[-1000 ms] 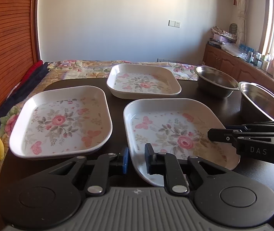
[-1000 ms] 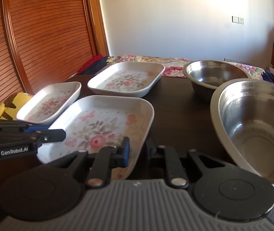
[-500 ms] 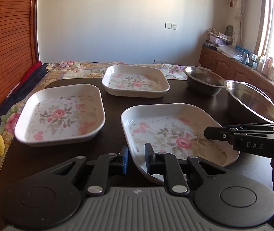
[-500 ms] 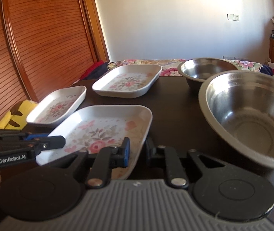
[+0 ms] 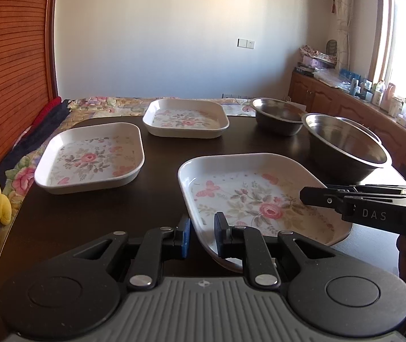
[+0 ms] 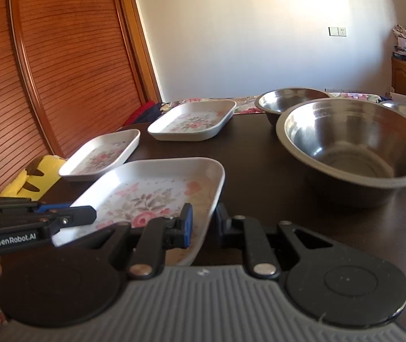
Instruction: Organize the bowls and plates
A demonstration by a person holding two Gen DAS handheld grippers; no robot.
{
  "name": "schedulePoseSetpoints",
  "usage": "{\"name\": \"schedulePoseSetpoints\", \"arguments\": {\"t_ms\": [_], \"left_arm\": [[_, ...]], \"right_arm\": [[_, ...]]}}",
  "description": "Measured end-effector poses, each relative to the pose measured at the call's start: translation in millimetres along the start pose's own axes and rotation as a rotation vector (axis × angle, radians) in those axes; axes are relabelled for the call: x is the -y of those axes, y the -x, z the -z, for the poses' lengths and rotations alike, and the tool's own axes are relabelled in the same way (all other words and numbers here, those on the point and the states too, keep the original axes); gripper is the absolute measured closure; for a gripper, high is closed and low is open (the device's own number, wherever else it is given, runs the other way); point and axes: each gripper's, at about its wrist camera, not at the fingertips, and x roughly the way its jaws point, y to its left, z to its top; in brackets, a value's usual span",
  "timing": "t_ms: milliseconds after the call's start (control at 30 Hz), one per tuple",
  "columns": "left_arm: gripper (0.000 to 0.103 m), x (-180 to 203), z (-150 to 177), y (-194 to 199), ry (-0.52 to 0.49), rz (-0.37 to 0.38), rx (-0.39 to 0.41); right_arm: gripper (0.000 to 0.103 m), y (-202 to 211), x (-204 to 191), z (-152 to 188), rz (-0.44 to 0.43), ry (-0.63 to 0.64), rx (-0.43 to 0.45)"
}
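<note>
Both grippers pinch the near floral plate (image 5: 254, 199) at lower centre: left gripper (image 5: 201, 235) and right gripper (image 6: 204, 222), jaws narrow on opposite rims. Uneven lifting could tilt it onto the steel bowl (image 6: 354, 145) at right

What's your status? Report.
Left gripper and right gripper both shut on near floral plate rim. Left plate, far plate ahead on table. Large steel bowl close on right.
</note>
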Motion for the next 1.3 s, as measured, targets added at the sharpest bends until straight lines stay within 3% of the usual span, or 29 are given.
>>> {"name": "schedulePoseSetpoints", "arguments": {"t_ms": [567,1300], "left_arm": [[0.084,12.4,34.0,22.1,0.016,0.003,-0.005],[0.084,9.0,44.3,20.1,0.021,-0.001,-0.008]], "right_arm": [[0.084,31.1,-9.2,31.1,0.002,-0.014,0.038],[0.084,32.7,-15.4,47.8,0.016,-0.020,0.027]]}}
